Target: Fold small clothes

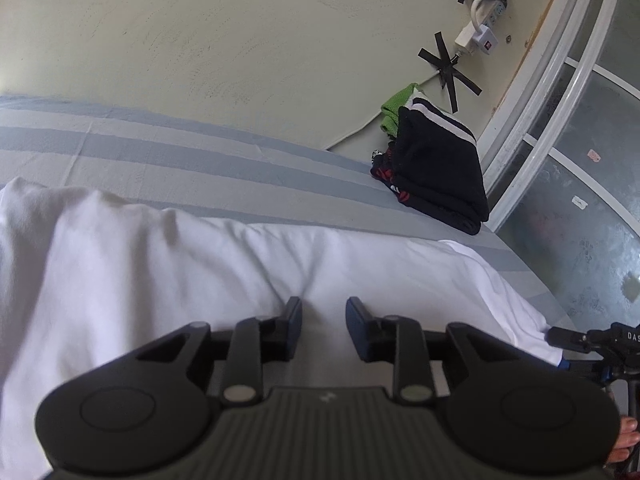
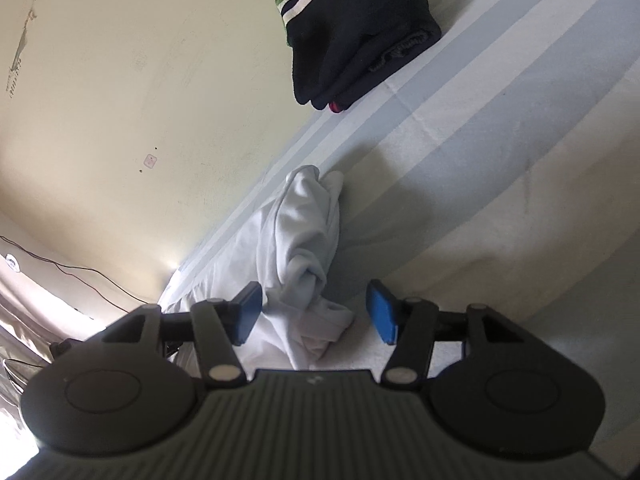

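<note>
Striped bed [image 1: 160, 152] carries a white shirt [image 1: 200, 264]; both grippers' fingers [image 1: 294, 320] [image 2: 248, 312] spread, shirt between, unpinched.

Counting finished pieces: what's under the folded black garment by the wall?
Under the black garment a dark piece with red print shows, and green cloth behind. The rest is covered.

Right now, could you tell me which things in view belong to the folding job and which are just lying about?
Part of the job:
- white garment, spread under the open left gripper
- right gripper, open over a bunched end
- folded dark clothes
- striped bed sheet

Lying about:
- power strip
- black tape crosses
</note>
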The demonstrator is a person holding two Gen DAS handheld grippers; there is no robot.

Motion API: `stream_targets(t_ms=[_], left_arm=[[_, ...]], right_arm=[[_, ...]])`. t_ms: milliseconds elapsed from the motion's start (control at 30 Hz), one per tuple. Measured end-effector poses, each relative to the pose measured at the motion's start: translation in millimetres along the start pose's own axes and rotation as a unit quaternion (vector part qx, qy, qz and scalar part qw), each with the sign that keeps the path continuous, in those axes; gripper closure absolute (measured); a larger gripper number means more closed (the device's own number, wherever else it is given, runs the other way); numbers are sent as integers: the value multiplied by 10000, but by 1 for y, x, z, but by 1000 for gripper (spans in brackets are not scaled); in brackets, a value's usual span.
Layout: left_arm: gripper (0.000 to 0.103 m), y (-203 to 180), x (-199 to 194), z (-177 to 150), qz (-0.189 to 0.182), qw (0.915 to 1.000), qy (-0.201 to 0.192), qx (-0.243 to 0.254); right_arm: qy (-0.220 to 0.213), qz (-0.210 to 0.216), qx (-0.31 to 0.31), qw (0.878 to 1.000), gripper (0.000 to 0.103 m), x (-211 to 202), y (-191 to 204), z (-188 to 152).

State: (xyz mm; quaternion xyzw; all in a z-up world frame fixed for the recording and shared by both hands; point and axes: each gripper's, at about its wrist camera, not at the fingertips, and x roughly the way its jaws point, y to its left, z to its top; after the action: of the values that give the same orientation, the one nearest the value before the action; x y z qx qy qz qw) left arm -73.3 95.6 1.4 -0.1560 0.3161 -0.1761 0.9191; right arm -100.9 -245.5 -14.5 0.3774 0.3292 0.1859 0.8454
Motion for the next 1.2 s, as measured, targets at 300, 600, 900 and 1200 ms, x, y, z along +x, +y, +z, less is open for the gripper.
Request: stream_targets(t_ms=[300, 600, 900, 1200], left_arm=[[58, -23, 1, -5, 307, 9972, -25, 675], [55, -20, -16, -7, 237, 9989, -102, 396], [95, -7, -35, -12, 123, 9997, -43, -201], [98, 28, -64, -13, -124, 9939, -669, -870]], right_arm=[[-142, 90, 36, 9999, 42, -6, -6, -4], [-54, 137, -45, 9999, 40, -1, -6, 3], [316, 123, -336, 9989, 75, 41, 14, 0], [502, 839, -1268, 9871, 83, 44, 121, 4]])
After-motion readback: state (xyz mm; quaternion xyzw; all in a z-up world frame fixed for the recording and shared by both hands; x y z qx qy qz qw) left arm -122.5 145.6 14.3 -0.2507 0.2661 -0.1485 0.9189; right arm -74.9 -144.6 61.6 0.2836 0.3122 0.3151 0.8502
